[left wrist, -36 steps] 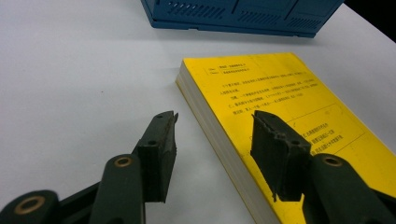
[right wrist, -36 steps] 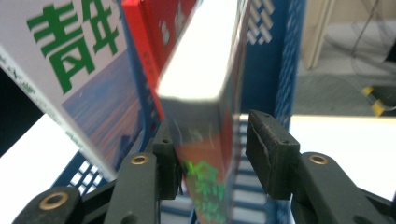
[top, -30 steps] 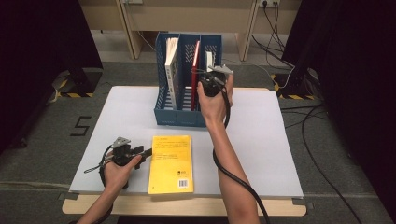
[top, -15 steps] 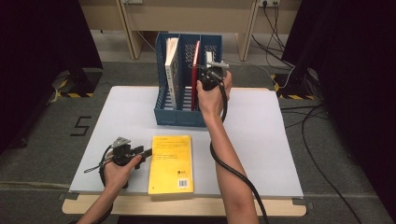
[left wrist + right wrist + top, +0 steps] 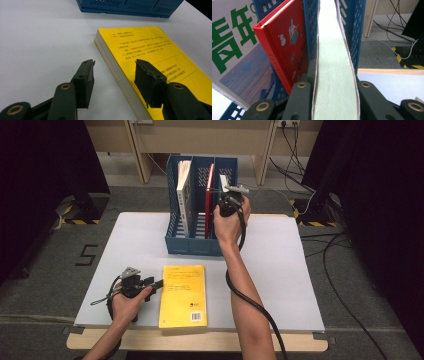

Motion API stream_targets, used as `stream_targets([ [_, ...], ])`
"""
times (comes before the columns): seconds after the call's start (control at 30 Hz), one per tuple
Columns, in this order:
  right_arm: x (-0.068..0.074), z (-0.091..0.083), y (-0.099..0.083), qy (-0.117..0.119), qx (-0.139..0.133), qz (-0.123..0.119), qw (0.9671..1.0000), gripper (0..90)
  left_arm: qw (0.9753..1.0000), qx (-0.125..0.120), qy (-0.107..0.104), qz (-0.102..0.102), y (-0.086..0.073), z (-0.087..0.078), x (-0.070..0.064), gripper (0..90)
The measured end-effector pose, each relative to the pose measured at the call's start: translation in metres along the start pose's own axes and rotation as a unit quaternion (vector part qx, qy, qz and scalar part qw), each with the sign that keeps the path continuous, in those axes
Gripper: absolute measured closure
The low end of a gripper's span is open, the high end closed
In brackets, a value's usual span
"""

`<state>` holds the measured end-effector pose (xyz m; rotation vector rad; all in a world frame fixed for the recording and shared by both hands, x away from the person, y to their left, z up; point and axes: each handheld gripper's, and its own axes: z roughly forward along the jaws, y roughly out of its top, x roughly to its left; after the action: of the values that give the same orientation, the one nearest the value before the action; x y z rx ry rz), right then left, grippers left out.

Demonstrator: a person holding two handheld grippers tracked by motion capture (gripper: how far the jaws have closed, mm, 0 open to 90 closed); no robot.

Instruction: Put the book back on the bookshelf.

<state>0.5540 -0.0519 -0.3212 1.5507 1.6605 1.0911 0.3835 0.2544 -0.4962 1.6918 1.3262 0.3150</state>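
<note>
A pale grey desk [image 5: 280,270] stands in a dim room, with dark curtains at both sides and cables on the floor beyond it. At the far middle of the desk sits a blue slotted file rack [image 5: 196,242] with three compartments. A white-covered book with green lettering [image 5: 184,195] stands in the left compartment and a red book [image 5: 209,200] in the middle one.

The right gripper [image 5: 226,202], held by a hand reaching out over the desk, is clamped on the page edge of a pale book [image 5: 334,65] that stands upright in the right compartment. In the right gripper view this book's pale edge rises straight between the two black jaws, which press on both of its covers.

Near the front edge lies a yellow book [image 5: 184,295], flat, its back cover up. The left gripper [image 5: 113,72] rests low at the yellow book's left edge, its jaws apart: one jaw hangs over the bare desk, the other over the yellow cover, nothing gripped between them.
</note>
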Motion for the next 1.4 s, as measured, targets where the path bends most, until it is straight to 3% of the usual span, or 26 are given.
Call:
stream_targets([
  [0.53, -0.005, 0.005, 0.010, -0.003, -0.025, -0.014, 0.9996, 75.0, 1.0000, 0.001, 0.001, 0.000, 0.000, 0.001, 0.001, 48.4],
  [0.9, -0.005, 0.018, 0.020, -0.004, -0.039, -0.022, 0.9990, 75.0, 1.0000, 0.001, 0.000, 0.001, -0.001, 0.002, 0.000, 48.4],
  [1.4, 0.002, 0.042, 0.030, -0.005, -0.037, -0.036, 0.9987, 74.9, 1.0000, 0.003, -0.003, 0.001, -0.002, 0.003, 0.000, 48.5],
])
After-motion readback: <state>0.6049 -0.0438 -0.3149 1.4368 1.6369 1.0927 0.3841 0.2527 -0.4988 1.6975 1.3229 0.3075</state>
